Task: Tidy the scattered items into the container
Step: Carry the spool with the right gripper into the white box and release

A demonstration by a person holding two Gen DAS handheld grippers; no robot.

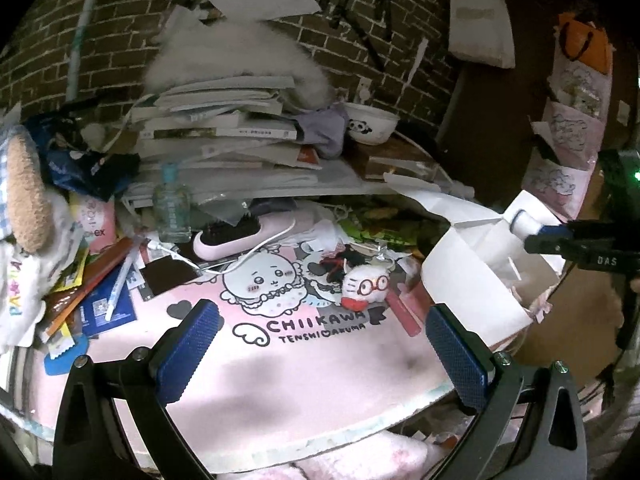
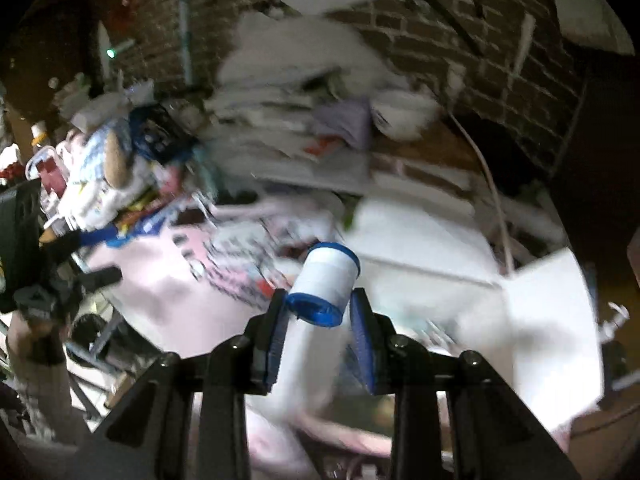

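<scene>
My right gripper [image 2: 320,316] is shut on a white tube with a blue-rimmed cap [image 2: 326,280]. In the left wrist view the right gripper [image 1: 544,236] holds that tube [image 1: 524,221] over the open white cardboard box [image 1: 464,276] at the right of the desk. My left gripper [image 1: 320,320] is open and empty above the pink Chiikawa mat [image 1: 304,360]. A small white plush with red glasses [image 1: 366,286], a pink stick [image 1: 404,314] and a pink hairbrush [image 1: 240,236] lie on the mat. The right wrist view is blurred.
A stack of books and papers [image 1: 224,128] fills the back, with a panda bowl [image 1: 370,122] beside it. A clear bottle [image 1: 171,208], pens, cards and a plush toy [image 1: 24,208] crowd the left. A white cable [image 1: 248,252] crosses the mat. A brick wall stands behind.
</scene>
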